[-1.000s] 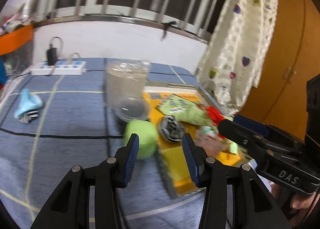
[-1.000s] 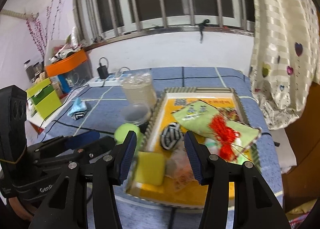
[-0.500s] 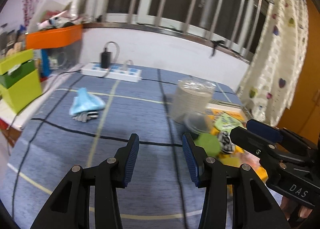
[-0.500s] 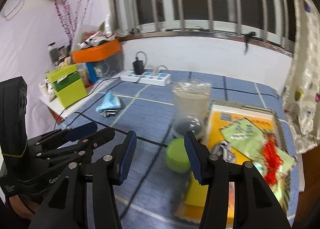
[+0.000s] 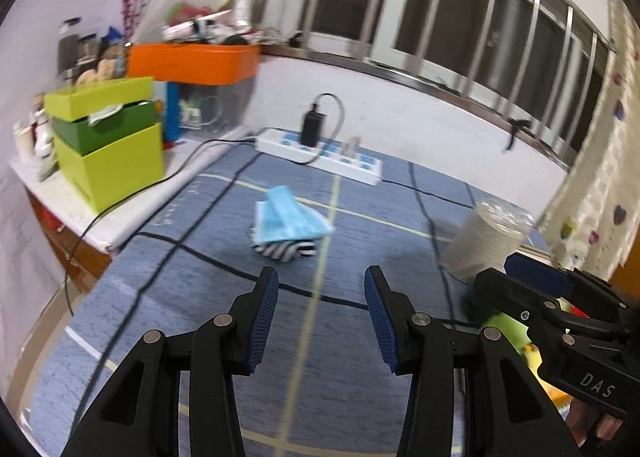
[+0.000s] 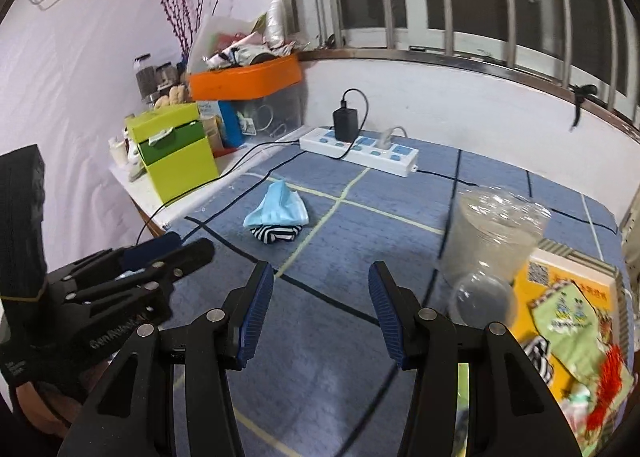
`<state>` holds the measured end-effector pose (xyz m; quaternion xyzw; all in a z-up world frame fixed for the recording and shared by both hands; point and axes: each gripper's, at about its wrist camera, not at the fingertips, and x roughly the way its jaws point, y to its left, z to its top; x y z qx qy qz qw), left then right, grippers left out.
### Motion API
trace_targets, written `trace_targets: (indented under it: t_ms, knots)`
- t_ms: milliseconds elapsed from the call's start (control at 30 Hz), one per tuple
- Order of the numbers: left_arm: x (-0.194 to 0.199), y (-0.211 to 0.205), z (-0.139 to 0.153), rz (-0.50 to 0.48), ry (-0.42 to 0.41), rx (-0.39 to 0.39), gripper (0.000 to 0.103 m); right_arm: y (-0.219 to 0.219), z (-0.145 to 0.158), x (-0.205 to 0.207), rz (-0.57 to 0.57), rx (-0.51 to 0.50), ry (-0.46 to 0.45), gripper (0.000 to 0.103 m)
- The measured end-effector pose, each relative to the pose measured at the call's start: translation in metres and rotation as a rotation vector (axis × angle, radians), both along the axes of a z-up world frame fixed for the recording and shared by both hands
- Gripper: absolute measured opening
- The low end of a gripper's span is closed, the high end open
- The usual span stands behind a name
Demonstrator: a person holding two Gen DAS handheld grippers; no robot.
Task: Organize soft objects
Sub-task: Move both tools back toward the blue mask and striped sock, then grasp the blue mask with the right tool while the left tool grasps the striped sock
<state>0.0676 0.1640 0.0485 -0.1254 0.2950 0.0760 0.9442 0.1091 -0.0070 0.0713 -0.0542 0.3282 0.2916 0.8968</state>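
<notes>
Both our claws, left claw [image 5: 318, 315] and right claw [image 6: 320, 311], wide, empty; approach step. Next: reach blue mask [image 5: 290, 223] on striped sock [image 5: 286, 250], mid-desk [image 5: 168, 337].

Matt blue woven cloth covers the surface [image 6: 332, 341]. The face mask [image 6: 278, 210] looks like soft pleated fabric; the cup [image 6: 490, 233] is clear glossy plastic; the tongs' pads [image 5: 262, 317] are ribbed.

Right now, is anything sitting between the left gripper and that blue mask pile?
Nothing visible. Only bare blue cloth lies between the open left gripper and the blue mask on the striped sock. The plastic jar stands off to the right.
</notes>
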Motion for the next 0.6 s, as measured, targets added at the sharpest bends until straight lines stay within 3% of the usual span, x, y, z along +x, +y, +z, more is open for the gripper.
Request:
trace_targets:
  t_ms: [600]
  knots:
    - [0.029, 0.082, -0.032, 0.112, 0.063, -0.049, 0.044, 0.101, -0.032, 0.071, 0.098, -0.022, 0.101, 0.051]
